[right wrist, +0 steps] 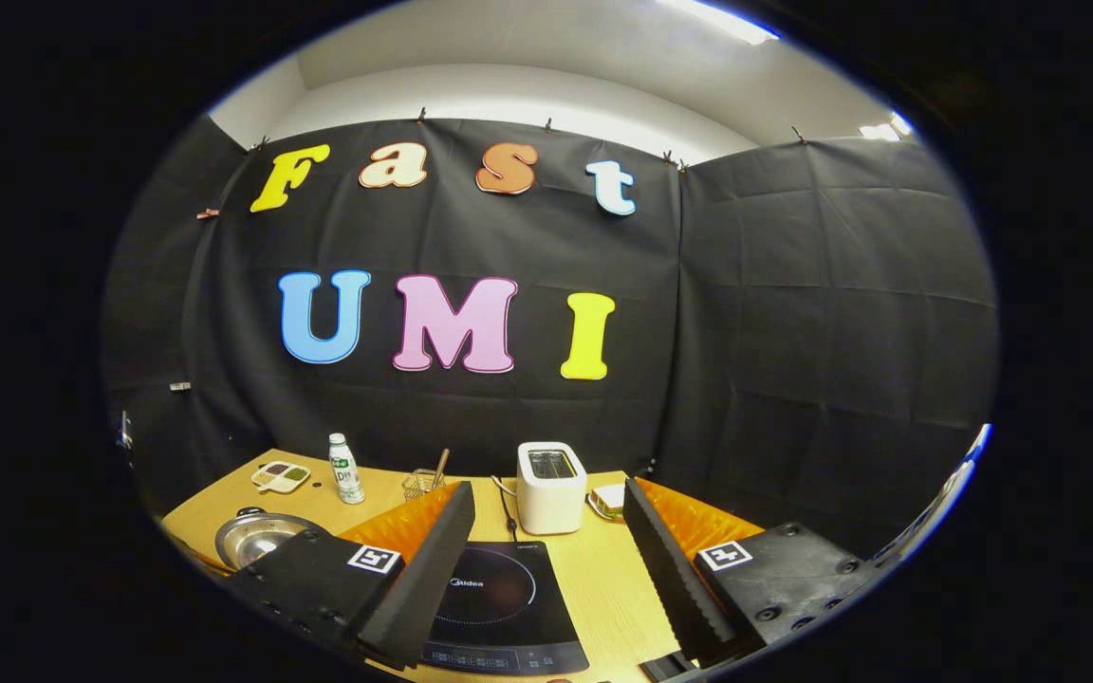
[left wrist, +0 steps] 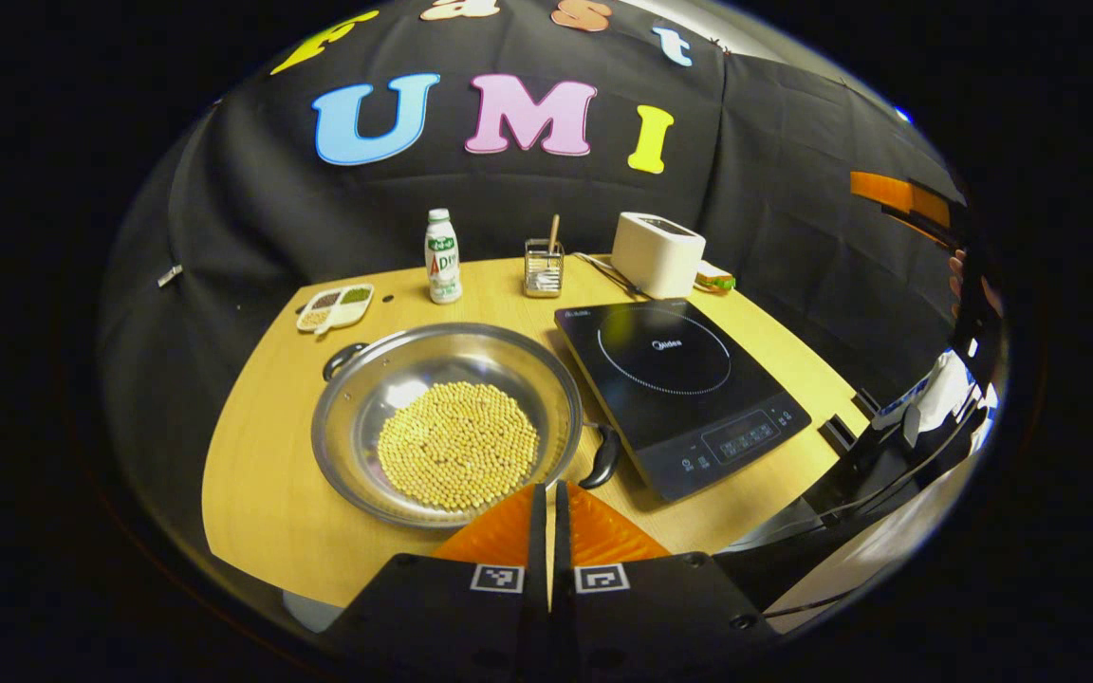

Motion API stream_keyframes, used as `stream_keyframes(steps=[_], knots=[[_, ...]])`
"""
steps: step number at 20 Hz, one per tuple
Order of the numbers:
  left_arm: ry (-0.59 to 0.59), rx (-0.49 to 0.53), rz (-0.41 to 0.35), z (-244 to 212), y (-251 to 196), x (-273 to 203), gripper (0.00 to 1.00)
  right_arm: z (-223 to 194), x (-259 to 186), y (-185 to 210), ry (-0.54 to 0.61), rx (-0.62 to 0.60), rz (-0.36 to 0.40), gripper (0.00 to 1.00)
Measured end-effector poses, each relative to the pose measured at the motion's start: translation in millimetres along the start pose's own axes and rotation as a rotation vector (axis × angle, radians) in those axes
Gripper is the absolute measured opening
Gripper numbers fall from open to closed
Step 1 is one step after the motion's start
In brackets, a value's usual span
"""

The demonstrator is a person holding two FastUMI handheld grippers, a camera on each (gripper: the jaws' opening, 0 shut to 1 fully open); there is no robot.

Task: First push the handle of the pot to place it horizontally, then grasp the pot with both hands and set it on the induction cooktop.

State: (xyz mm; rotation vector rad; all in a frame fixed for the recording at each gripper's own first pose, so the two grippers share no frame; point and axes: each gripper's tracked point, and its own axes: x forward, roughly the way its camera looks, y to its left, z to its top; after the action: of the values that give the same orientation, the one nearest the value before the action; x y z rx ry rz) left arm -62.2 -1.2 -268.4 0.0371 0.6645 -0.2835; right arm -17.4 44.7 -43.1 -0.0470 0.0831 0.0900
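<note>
In the left gripper view, going left to right across the wooden surface, a small divided dish of sorted grains sits at the far left edge, at about ten o'clock from the pot. The steel pot lies wide and shallow at the middle of the surface, a layer of yellow beans covering its bottom; one black handle points to ten o'clock and the other handle to four o'clock, so the pair lies on a slant. Behind the pot, at twelve o'clock, stands a white bottle, then a wire holder with a stick in it, then a white toaster. The induction cooktop lies just beside the pot at three o'clock, apart from its rim, with the four-o'clock handle close to its near corner. The left gripper hangs over the pot's near rim with its fingers pressed together, holding nothing. In the right gripper view, the right gripper is raised above the cooktop with its fingers spread wide and empty, the toaster between them farther off.
</note>
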Motion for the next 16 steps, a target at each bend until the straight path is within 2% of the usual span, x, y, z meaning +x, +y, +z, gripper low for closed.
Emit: stream_keyframes(steps=[8,13,16], knots=[[0.170,0.127,-0.074,-40,-21,38,0.05,-13,20,-6,0.045,0.009,0.012,0.98],[0.254,0.198,-0.062,-48,-19,64,0.05,-24,30,-7,0.067,0.008,0.046,0.98],[0.278,0.205,-0.064,-47,-24,76,0.05,-23,38,-10,0.065,0.011,0.056,0.98]])
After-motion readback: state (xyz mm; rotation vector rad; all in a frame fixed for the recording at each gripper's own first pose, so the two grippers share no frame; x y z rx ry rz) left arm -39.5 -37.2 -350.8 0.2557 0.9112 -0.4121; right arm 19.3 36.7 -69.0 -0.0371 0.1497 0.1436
